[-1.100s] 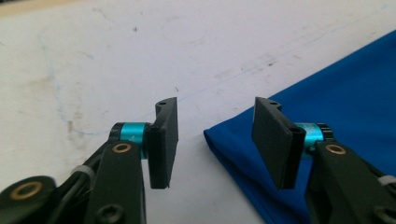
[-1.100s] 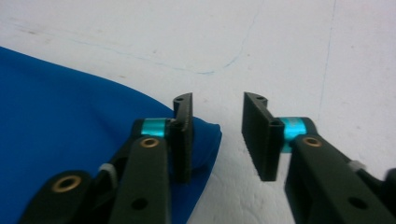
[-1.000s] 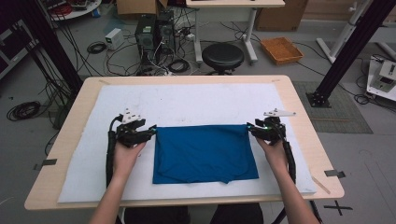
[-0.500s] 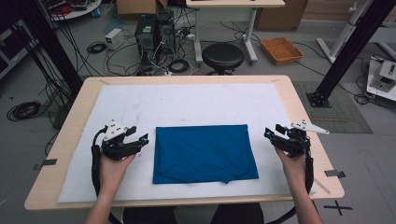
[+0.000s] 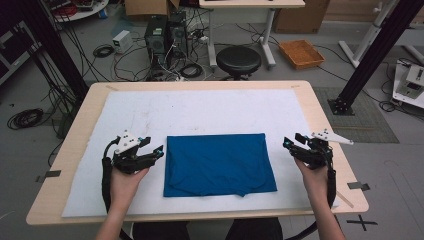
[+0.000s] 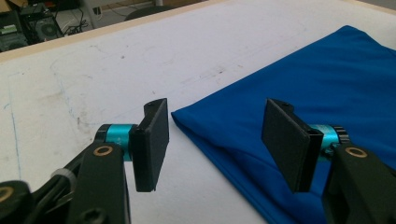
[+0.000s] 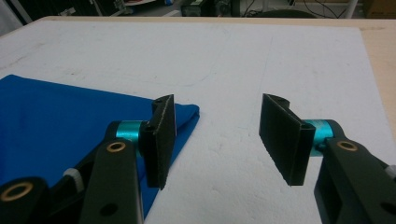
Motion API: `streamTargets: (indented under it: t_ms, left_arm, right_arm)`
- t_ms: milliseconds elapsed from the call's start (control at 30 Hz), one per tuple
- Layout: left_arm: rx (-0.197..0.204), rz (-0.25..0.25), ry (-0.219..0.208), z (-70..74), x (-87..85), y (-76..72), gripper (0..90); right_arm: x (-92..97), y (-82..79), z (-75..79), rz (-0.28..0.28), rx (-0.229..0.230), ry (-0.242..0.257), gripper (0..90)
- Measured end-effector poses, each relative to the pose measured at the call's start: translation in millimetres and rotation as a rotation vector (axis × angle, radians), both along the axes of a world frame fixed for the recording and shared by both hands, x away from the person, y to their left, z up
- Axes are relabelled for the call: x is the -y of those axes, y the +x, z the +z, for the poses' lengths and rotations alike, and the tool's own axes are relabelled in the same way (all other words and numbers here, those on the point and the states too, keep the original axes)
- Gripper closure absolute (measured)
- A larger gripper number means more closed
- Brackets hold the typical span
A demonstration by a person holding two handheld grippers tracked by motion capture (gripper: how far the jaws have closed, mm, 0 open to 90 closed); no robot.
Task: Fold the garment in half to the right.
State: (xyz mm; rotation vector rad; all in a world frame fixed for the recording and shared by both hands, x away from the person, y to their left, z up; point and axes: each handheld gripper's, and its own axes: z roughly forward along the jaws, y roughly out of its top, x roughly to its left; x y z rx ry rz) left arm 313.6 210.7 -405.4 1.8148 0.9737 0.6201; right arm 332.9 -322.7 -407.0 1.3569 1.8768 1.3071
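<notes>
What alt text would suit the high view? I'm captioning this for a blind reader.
A folded blue cloth lies flat on a white mat covering a wooden table. A person's hands hold the left gripper and right gripper on either side of it, jaws open, neither touching the cloth.

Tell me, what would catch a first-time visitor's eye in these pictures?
First the bright blue folded cloth, lying flat in the middle of the white mat that covers the wooden table. Next the two hand-held black claws flanking it: the left claw sits just off the cloth's left edge, the right claw a little clear of its right edge. Both stand open, holding nothing.
</notes>
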Motion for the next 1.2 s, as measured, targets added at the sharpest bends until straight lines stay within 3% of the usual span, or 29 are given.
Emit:
streamTargets:
  t_ms: [333,567,667,767,833,1000,1200]
  left_arm:
    - [-0.025,0.024,0.013,-0.1,4.0,-8.3,41.6]
    - [-0.041,0.039,0.006,-9.4,2.9,-16.6,42.3]
    - [-0.068,0.04,-0.019,-13.5,1.7,-20.5,42.4]
    - [-0.131,0.049,-0.025,-17.8,2.6,-24.6,43.7]
    - [-0.147,0.059,-0.035,-21.3,2.8,-30.2,44.5]
    - [-0.201,0.082,-0.09,-29.9,1.8,-42.9,45.2]
    - [-0.283,0.067,-0.174,-40.9,5.3,-52.7,48.5]
  right_arm:
    - [-1.4,3.0,-1.6,0.006,-0.003,-0.009,46.3]
    - [-3.2,7.7,-1.9,0.003,-0.001,-0.013,46.4]
    - [-4.6,8.1,-2.6,0.007,-0.001,-0.022,46.4]
    - [-4.4,7.5,-4.0,0.011,-0.002,-0.025,46.5]
    - [-3.5,6.4,-3.9,0.012,-0.007,-0.029,46.6]
    - [1.3,3.5,-2.6,0.003,0.0,-0.027,46.6]
    - [0.7,3.8,-3.4,0.005,-0.002,-0.03,46.7]
